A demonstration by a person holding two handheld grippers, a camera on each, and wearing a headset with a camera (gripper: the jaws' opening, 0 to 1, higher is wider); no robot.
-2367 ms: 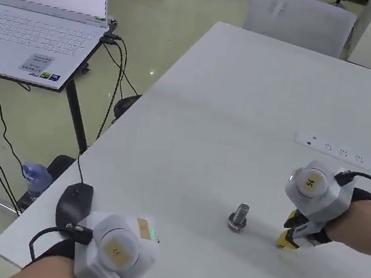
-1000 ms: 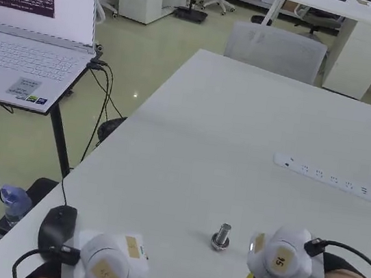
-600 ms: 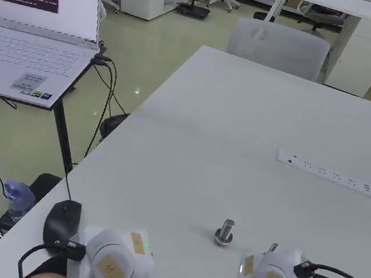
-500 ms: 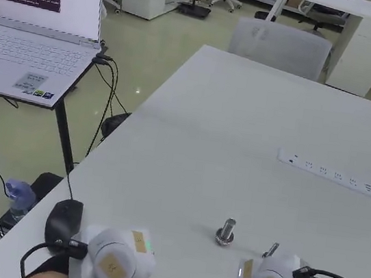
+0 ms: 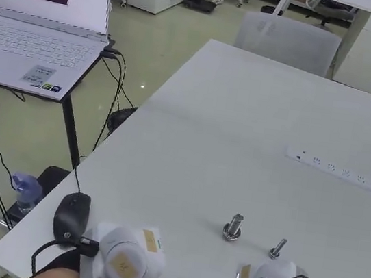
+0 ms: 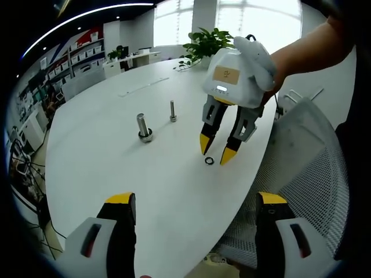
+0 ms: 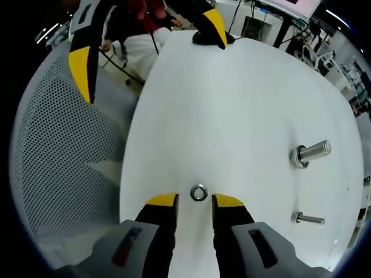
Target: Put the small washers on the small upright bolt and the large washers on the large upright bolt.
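Observation:
Two bolts stand upright on the white table (image 5: 228, 131): the large bolt (image 5: 232, 226) with a wider ring at its base, and the thin small bolt (image 5: 278, 248) to its right. A small washer (image 7: 199, 192) lies flat near the table's near edge. My right gripper (image 7: 195, 201) is open, tips down at the table, with the washer (image 6: 209, 160) just ahead of and between its fingertips, untouched. My left gripper (image 6: 195, 201) is wide open and holds nothing, pointing at the right gripper (image 6: 215, 150) from off the table's edge. Both bolts (image 7: 310, 153) lie beyond the washer.
A white power strip (image 5: 339, 173) lies at the far right of the table. A black mouse (image 5: 72, 209) sits at the near left corner, with a laptop (image 5: 26, 40) on a stand beyond it. A mesh chair (image 7: 58, 162) is below the near edge.
My right gripper has drawn back from beside the large bolt to the table's near edge. The small bolt, earlier behind it, now shows. The left gripper has hardly moved.

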